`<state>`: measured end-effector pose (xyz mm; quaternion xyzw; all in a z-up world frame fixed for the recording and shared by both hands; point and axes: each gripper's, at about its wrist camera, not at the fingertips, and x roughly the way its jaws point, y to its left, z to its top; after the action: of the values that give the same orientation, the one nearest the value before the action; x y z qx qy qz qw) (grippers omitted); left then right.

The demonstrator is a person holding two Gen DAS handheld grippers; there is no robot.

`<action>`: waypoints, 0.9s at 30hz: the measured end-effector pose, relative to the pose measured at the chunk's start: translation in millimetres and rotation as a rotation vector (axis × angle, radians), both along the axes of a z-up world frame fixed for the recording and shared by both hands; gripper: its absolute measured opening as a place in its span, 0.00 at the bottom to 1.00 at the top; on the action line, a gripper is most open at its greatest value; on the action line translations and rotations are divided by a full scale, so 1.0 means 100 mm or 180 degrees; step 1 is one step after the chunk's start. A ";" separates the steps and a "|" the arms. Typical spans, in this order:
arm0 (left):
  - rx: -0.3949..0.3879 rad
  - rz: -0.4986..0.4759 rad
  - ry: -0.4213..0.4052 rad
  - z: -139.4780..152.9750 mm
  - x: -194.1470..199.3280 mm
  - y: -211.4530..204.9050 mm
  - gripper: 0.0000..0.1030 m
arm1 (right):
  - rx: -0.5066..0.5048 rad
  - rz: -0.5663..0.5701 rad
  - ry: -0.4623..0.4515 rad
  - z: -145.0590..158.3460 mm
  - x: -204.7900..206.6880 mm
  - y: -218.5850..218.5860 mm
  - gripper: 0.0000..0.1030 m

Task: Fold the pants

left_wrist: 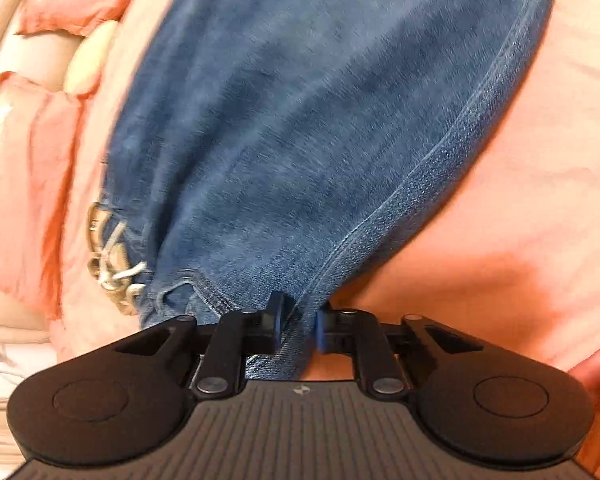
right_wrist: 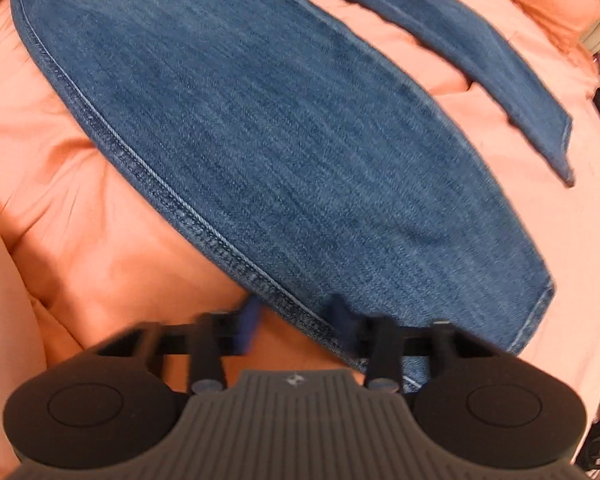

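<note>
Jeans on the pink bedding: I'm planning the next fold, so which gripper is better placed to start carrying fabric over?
Left. The left gripper is already shut on the jeans, bunched between its fingers. The right gripper is open, only straddling the leg's seam edge.

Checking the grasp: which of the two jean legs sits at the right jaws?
The wide near leg, its seamed edge between the open jaws; the narrow leg lies farther off.

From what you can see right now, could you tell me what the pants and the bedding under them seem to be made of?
Pants: blue denim, judging by the diagonal weave, faded streaks and thick stitched side seam; matte. Bedding: a soft, smooth woven fabric in salmon pink, probably cotton or a blend, going by its shallow creases and faint sheen. Left gripper, shut on the pants: black, likely plastic, with blue pads.
</note>
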<state>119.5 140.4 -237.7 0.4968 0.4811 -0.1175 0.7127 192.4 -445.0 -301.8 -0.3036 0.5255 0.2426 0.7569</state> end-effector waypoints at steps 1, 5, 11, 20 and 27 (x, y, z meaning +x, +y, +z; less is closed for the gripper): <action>-0.0049 0.0074 -0.0092 0.01 0.02 -0.01 0.15 | -0.0022 0.0013 -0.0068 0.04 -0.04 0.00 0.09; -0.0199 0.0308 -0.0491 0.28 0.06 0.03 0.13 | 0.0022 -0.0167 -0.0413 0.23 -0.16 -0.01 0.04; -0.0318 0.0566 -0.0955 0.70 0.35 0.00 0.11 | 0.0051 -0.0518 -0.1035 0.70 -0.10 0.03 0.00; -0.0653 0.0914 -0.1240 1.35 1.07 -0.04 0.09 | -0.0036 -0.0808 -0.1520 1.26 0.68 0.11 0.00; -0.0526 0.1046 -0.1132 1.34 1.77 0.00 0.09 | -0.0212 -0.0864 -0.1647 1.38 1.72 0.30 0.00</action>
<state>296.9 140.6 -103.4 0.3649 0.4113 0.0502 0.8338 364.3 -415.4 -164.2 -0.3070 0.3585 0.0363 0.8809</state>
